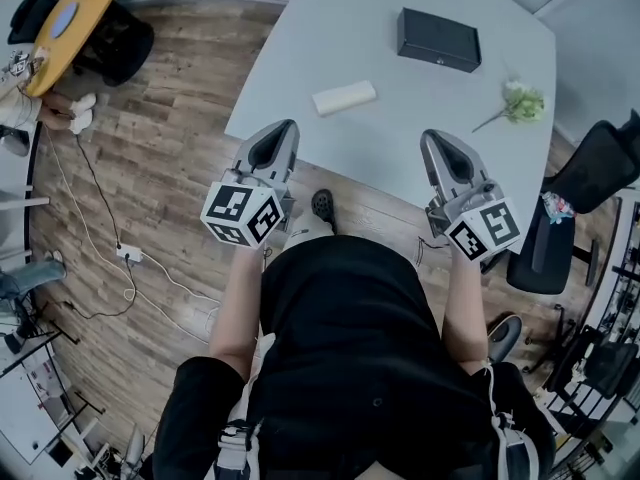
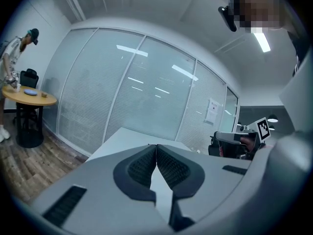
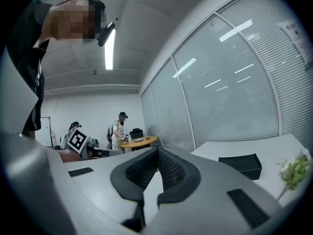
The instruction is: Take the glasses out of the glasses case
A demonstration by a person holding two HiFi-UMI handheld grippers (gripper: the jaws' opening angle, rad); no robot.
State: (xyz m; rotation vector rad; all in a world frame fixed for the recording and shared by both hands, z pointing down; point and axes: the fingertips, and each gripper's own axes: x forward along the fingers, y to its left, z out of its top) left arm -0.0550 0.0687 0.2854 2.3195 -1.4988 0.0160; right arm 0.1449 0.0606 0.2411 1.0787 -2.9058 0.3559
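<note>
**Both tongs closed and empty, glasses case on the far side of the surface**

The left tongs (image 1: pixel 283 131) and the right tongs (image 1: pixel 433 140) are held side by side in front of the person, just at the near edge of the white surface (image 1: pixel 330 28). Both are pointed roughly level towards it. In the left gripper view the two ribbed pads are seen pressed together at their tips, with nothing between them. In the right gripper view the pads are likewise met at the tip, and nothing is gripped.

The glasses case (image 1: pixel 438 38), a black oblong box, is seen lying flat on the far part of the surface, well apart from both tongs and nearer to the right one. Its lid is shut. The same case is caught in the right gripper view, to the right of the closed jaws.

A pale folded cloth (image 1: pixel 344 97) is laid on the surface between the case and the left tongs. A small sprig of green and white flowers (image 1: pixel 520 101) is placed near the right edge, to the right of the case.

Beyond the surface a wood-patterned floor (image 1: pixel 170 148) is shown, with a round yellow table (image 1: pixel 78 13) at the upper left and a black chair (image 1: pixel 590 168) at the right.
</note>
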